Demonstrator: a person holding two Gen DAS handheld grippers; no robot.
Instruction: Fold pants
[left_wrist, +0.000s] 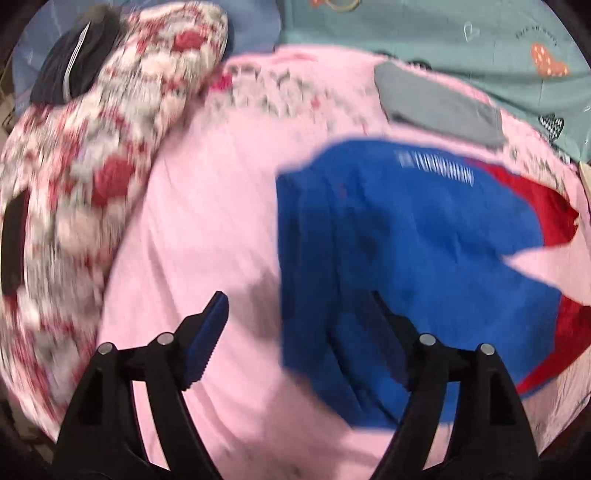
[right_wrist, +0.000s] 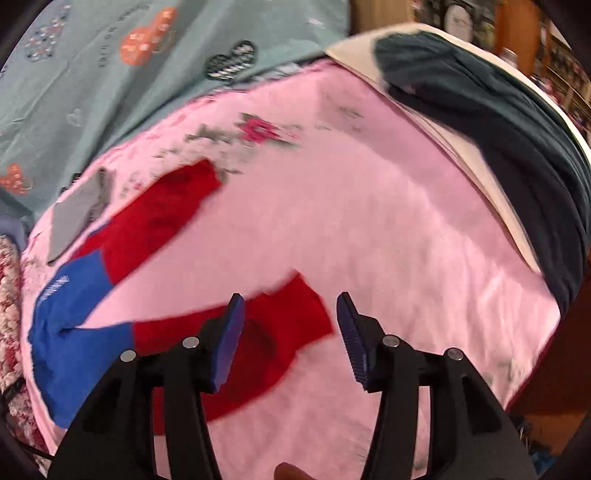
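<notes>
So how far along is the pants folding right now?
Early. The blue-and-red pants lie spread on the pink sheet, both red legs apart, so no fold shows. Nothing is in hand: the left gripper and right gripper hover open and empty above them. All the folding is left.

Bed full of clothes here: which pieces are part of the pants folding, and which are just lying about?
Part of the job:
- blue and red fabric pants, spread on the pink blanket
- left tool and right tool, both open and empty

Just lying about:
- small grey cloth rectangle
- red and white patterned knit
- dark teal garment
- teal heart-print sheet
</notes>
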